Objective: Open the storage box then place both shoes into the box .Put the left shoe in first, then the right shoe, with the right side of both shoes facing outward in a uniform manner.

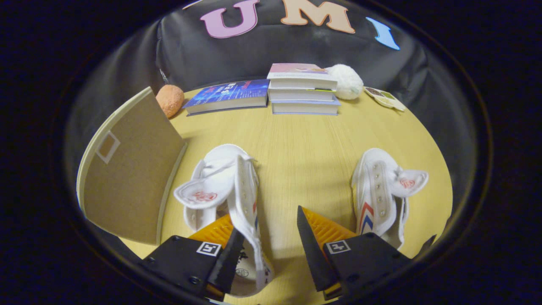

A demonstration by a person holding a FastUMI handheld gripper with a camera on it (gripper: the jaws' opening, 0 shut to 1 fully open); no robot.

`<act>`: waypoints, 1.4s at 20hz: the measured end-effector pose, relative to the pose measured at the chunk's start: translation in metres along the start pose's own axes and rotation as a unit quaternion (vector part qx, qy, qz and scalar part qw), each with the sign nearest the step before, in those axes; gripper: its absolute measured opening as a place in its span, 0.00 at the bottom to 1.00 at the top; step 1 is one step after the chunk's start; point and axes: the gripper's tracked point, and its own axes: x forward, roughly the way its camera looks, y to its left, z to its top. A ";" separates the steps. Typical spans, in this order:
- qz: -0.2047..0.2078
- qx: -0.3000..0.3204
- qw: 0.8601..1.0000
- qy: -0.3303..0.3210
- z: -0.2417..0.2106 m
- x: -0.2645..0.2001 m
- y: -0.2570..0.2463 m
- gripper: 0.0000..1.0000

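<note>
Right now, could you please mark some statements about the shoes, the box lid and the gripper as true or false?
1. The gripper is open. True.
2. Both fingers clamp the left-hand shoe. False: one side wall of that shoe lies between the fingers, with a gap to the other finger.
3. The box lid stands open beside that shoe. True.
4. The other shoe sits on the book stack. False: it lies on the table, beside the fingers.

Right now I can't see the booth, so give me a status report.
Gripper open, one finger inside the near shoe, nothing clamped. Other shoe lies apart. Box lid stands open beside the near shoe.
</note>
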 end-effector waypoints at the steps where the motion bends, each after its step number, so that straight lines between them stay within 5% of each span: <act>1: 0.011 -0.002 1.000 -0.004 0.004 0.006 0.003 0.67; 5: 0.034 -0.016 0.999 -0.018 0.015 0.019 0.012 0.56; 7: 0.043 -0.031 0.998 -0.024 0.017 0.023 0.017 0.34; 12: 0.018 -0.038 0.998 -0.043 0.018 0.027 0.019 0.29; 17: 0.014 0.009 0.999 -0.035 0.019 0.028 0.020 0.06; 20: -0.021 0.012 0.999 -0.031 0.021 0.023 0.026 0.06; 28: -0.093 -0.109 0.986 -0.090 0.058 -0.013 0.046 0.05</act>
